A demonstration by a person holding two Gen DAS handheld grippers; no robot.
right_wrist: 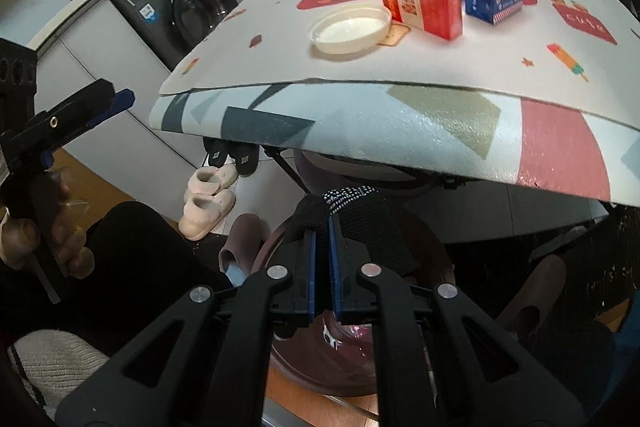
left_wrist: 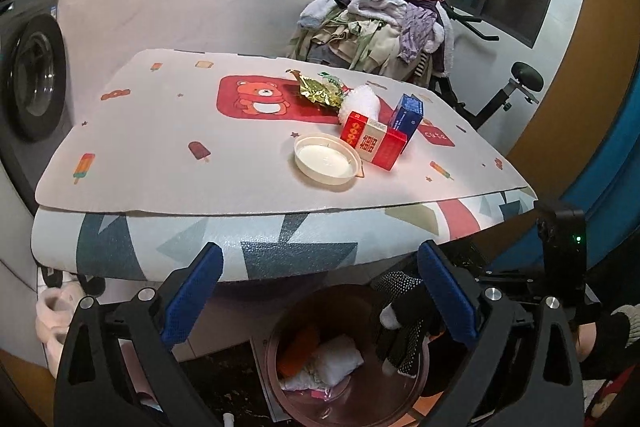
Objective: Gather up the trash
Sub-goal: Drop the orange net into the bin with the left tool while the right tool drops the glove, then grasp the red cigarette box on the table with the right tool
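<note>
The right gripper has its two blue pads almost together, and between them it pinches one black glove with white dots. The glove hangs just above the open bin. In the left wrist view the same glove hangs over the right part of the bin, and the right gripper's body stands just to the right of it.

The left gripper is wide open and holds nothing. It is near the table's front edge, above the bin's left side. In the right wrist view it is seen far to the left.

The bin is one round, reddish container on the floor under the table edge. Inside it there is one white crumpled bag, one orange piece, and some smaller scraps that I cannot tell apart.

On the table, beyond both grippers, five things lie close together on the right half: one round white lid nearest, one red box touching it behind, one blue box just to the right, one white pleated paper piece behind them, and one gold wrapper farthest.

On the floor at the left there are two pale shoes.
</note>
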